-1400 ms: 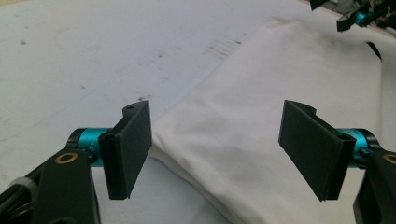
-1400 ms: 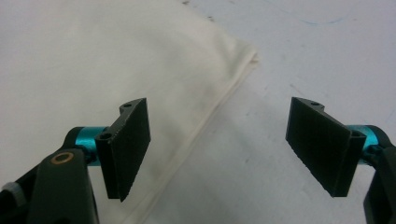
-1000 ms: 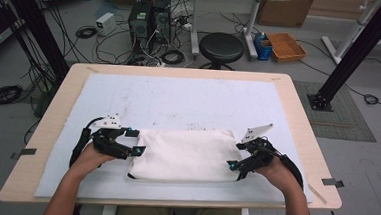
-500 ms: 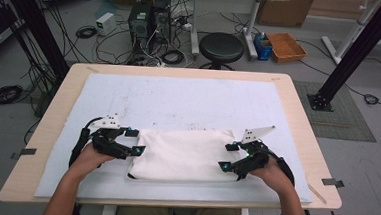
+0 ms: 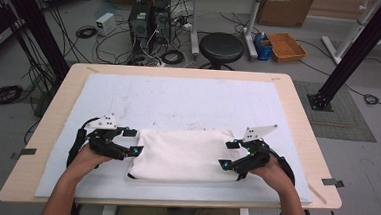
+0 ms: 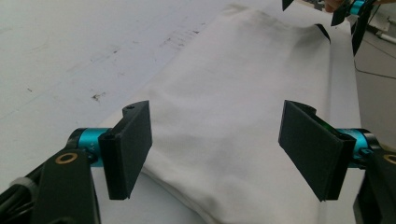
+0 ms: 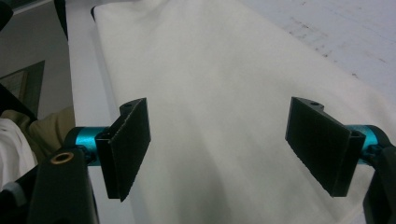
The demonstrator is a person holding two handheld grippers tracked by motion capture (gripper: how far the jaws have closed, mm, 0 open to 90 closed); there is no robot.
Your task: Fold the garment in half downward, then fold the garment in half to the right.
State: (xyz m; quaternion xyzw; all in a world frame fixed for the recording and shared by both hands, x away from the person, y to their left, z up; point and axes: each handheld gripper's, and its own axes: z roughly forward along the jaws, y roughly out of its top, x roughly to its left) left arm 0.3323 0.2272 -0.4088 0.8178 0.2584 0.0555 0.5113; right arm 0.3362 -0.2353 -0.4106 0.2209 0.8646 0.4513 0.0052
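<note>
right tongs [image 5: 232, 155] | spread, moved inward over cloth [image 5: 183, 154] | left tongs [image 5: 132, 141] spread, unmoved

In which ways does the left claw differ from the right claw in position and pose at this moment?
The left claw sits at the left short edge of the folded white cloth; the right claw sits at the opposite right edge. The left claw's grey plate lies rather flat, while the right claw's plate tilts up more. Both have their jaws wide apart, with the cloth between them and nothing gripped.
</note>
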